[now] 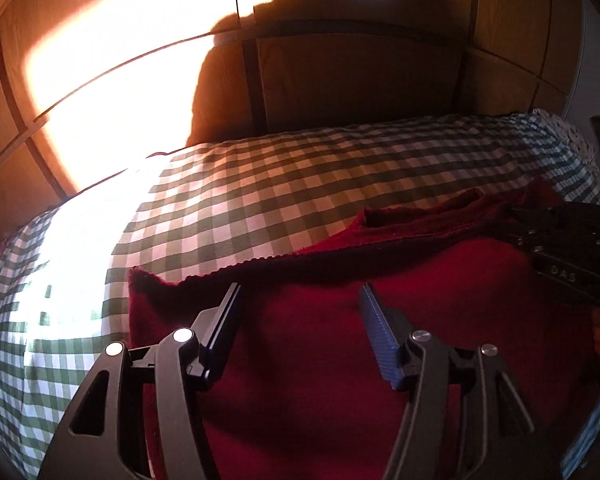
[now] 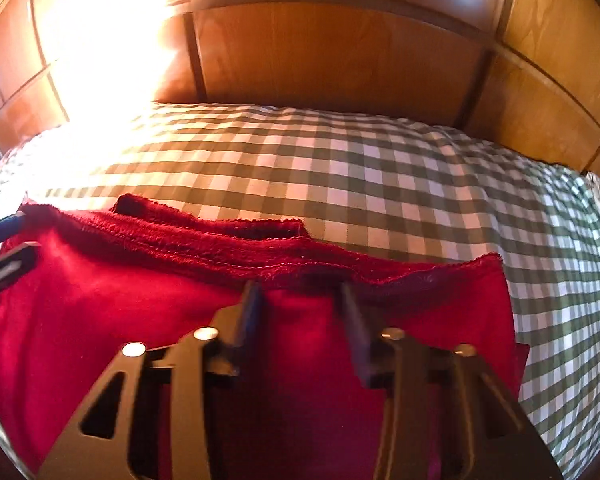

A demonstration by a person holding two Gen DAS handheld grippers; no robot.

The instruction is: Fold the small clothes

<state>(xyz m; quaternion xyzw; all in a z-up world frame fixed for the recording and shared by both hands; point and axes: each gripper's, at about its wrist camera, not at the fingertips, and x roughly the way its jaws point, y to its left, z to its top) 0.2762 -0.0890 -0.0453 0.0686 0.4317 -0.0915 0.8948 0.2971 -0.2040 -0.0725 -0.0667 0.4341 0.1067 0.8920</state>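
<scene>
A dark red garment (image 1: 308, 344) lies flat on the green-and-white checked bedcover (image 1: 260, 184), with a folded band along its far edge. My left gripper (image 1: 300, 288) is open just above the cloth near its left far edge, holding nothing. In the right wrist view the same red garment (image 2: 100, 300) fills the near half. My right gripper (image 2: 300, 286) is open over it, fingertips at the folded far hem. The right gripper's black body (image 1: 572, 240) shows at the right of the left wrist view, and the left gripper's body (image 2: 0, 268) at the left edge of the right wrist view.
A wooden panelled headboard or wardrobe (image 2: 340, 52) stands behind the bed. Strong sunlight washes out the upper left of both views (image 1: 112, 80). The checked cover (image 2: 420, 184) stretches beyond and right of the garment.
</scene>
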